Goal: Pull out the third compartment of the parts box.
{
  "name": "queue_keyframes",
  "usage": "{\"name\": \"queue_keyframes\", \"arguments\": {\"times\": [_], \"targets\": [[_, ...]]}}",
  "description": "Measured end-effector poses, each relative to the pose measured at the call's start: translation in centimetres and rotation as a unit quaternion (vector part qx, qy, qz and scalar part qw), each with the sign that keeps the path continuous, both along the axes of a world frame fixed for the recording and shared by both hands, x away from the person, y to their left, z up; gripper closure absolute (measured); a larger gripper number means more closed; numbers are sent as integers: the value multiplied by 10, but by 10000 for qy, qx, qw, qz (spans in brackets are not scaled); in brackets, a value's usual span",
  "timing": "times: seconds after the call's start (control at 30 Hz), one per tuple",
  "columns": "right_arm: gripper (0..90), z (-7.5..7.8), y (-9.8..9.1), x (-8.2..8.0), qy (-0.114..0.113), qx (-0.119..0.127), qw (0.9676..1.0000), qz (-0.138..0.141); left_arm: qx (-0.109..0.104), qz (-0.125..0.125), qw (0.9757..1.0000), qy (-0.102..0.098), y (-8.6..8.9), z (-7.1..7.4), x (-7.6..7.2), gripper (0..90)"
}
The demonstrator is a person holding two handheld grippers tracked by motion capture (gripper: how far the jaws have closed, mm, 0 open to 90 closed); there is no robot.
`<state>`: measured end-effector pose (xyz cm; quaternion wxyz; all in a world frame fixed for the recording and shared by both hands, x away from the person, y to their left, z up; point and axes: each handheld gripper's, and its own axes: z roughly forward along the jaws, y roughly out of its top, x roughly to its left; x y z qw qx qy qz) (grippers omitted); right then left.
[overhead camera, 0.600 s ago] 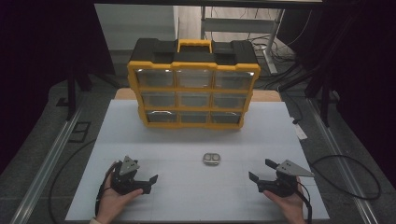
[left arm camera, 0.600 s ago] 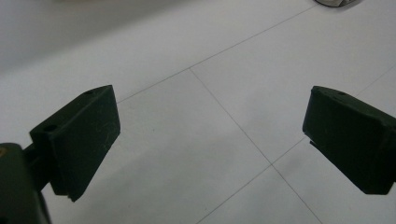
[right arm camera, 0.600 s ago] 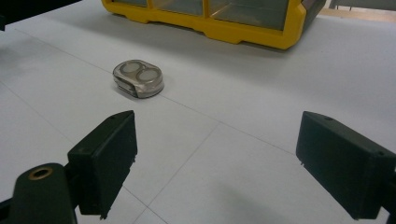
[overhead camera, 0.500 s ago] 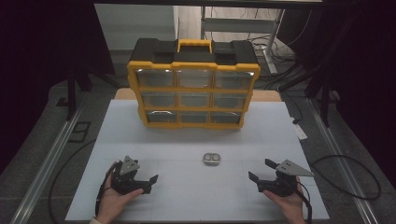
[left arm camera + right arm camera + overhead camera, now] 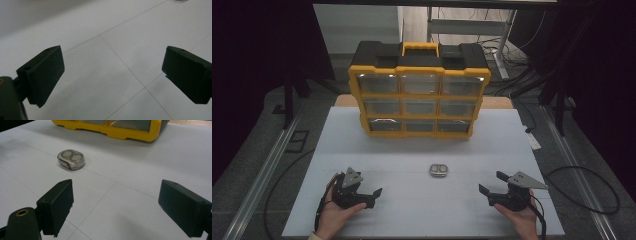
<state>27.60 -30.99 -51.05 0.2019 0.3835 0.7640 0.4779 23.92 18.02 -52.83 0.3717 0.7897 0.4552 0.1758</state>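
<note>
nothing has visibly moved: both hands, the left tool [image 5: 371, 195] and the right tool [image 5: 492, 183] lie as before.

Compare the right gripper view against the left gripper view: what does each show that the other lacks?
Right gripper view: the small clear case with two round discs inside, lying on the table, and beyond it the bottom edge of the yellow drawer organizer. The right hand-held gripper stands open, aimed just right of the case.

Left gripper view: the left hand-held gripper, also open, over bare surface.

Shared: the white table with thin seam lines, and two black jaws spread wide with nothing between them.
</note>
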Motion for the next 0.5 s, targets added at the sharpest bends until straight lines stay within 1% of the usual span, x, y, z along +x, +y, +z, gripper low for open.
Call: {"name": "queue_keyframes", "arguments": {"times": [0.17, 0.5], "targets": [[134, 1, 3, -1, -44, 10, 10000, -31, 18, -26, 10000, 1, 0, 0, 1, 49], [136, 2, 5, -2, -57, 50, 10000, -57, 11, -69, 10000, 11, -1, 0, 2, 51]]}}
